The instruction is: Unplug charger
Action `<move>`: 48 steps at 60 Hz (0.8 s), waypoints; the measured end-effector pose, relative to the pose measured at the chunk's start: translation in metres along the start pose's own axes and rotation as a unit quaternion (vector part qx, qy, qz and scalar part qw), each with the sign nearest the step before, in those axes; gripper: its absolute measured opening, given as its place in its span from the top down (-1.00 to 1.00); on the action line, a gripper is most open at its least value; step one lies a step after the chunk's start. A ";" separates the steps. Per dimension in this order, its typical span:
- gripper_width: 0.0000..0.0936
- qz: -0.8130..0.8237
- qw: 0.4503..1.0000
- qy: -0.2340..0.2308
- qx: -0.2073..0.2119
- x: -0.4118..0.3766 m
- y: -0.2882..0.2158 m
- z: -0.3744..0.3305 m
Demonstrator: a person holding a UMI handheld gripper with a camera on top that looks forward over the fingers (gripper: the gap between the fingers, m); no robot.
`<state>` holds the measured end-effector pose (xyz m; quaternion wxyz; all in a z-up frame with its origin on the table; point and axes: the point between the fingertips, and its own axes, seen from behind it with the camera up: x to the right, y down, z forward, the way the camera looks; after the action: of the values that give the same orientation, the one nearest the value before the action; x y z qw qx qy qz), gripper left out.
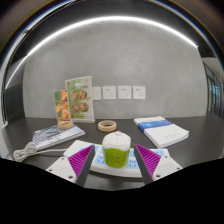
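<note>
Green-and-white charger (116, 152): rounded, pale top over green body, sat on white base (112, 172) between the fingers.
Gripper (114, 158): spread apart, purple pads (80, 157) flanking charger, gaps either side.
Wall sockets (124, 92): well beyond.

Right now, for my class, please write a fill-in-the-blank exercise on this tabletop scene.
1. The green-and-white charger stands ____ the fingers of the hand-held gripper.
2. Beyond the charger lies a roll of ____ .
3. On the wall are ____ white sockets.
4. The picture cards lean against the ____ .

Missing words: between; tape; three; wall
</note>
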<state>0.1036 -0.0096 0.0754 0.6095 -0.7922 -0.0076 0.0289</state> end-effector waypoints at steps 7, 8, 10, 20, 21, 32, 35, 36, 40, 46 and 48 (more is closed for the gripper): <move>-0.51 0.009 0.999 0.042 0.008 0.010 -0.001 0.031; -0.27 0.009 0.999 0.043 0.010 0.010 0.000 0.033; -0.03 0.006 0.998 0.053 0.015 0.012 -0.001 0.035; 0.25 0.008 0.995 0.100 0.015 0.016 -0.001 0.035; 0.25 0.008 0.995 0.102 0.013 0.016 -0.001 0.036; 0.28 -0.003 0.989 0.126 0.081 0.029 -0.083 0.003; 0.29 -0.035 0.980 0.147 0.129 0.041 -0.134 -0.021; 0.29 -0.037 0.979 0.148 0.134 0.047 -0.153 -0.024; 0.29 -0.023 0.978 0.144 0.150 0.061 -0.177 -0.032; 0.30 -0.042 0.976 0.170 0.126 0.111 -0.174 -0.023; 0.30 -0.050 0.977 0.178 0.109 0.130 -0.165 -0.015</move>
<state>0.2380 0.0240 0.2336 0.6841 -0.7124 0.0649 -0.1422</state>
